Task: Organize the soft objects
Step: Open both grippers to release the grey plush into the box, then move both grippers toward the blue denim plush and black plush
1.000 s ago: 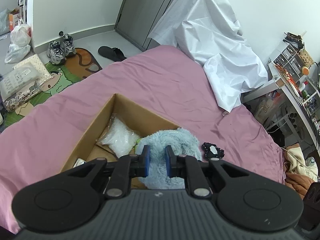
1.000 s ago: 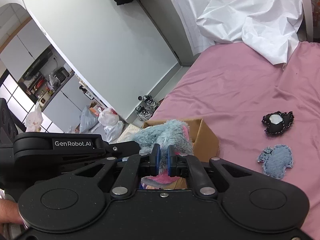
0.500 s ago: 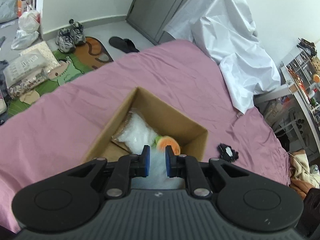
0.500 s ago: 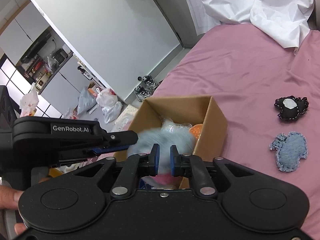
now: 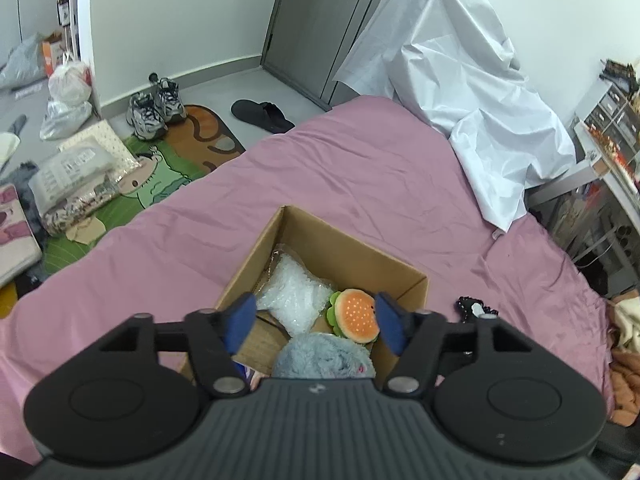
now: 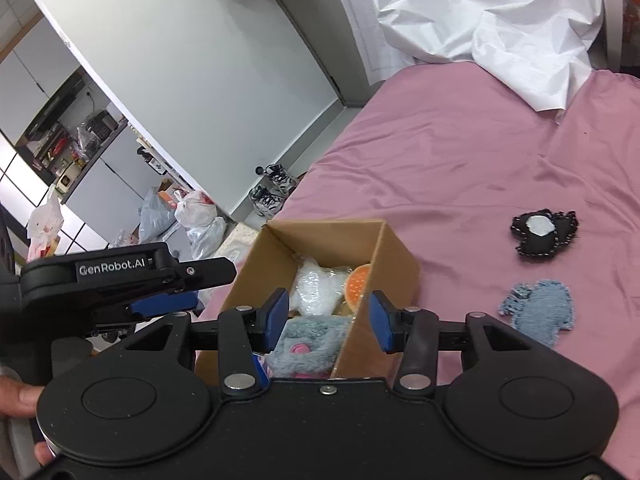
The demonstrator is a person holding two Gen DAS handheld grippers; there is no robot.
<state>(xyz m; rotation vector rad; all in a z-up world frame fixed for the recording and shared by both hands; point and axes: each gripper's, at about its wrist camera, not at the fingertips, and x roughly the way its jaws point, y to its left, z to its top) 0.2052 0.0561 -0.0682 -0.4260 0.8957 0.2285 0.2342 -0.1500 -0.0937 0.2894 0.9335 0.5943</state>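
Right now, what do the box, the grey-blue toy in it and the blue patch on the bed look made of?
Box: brown corrugated cardboard, matte, with creased fold edges. Grey-blue toy: long-pile plush, fuzzy and shaggy, likely synthetic fur. Blue patch: looks like denim, pale woven blue with frayed edges.

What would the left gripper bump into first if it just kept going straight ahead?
Probably the fluffy blue plush toy lying in the cardboard box, just below the left gripper, whose jaws are opening with nothing between them. Depth is hard to judge.
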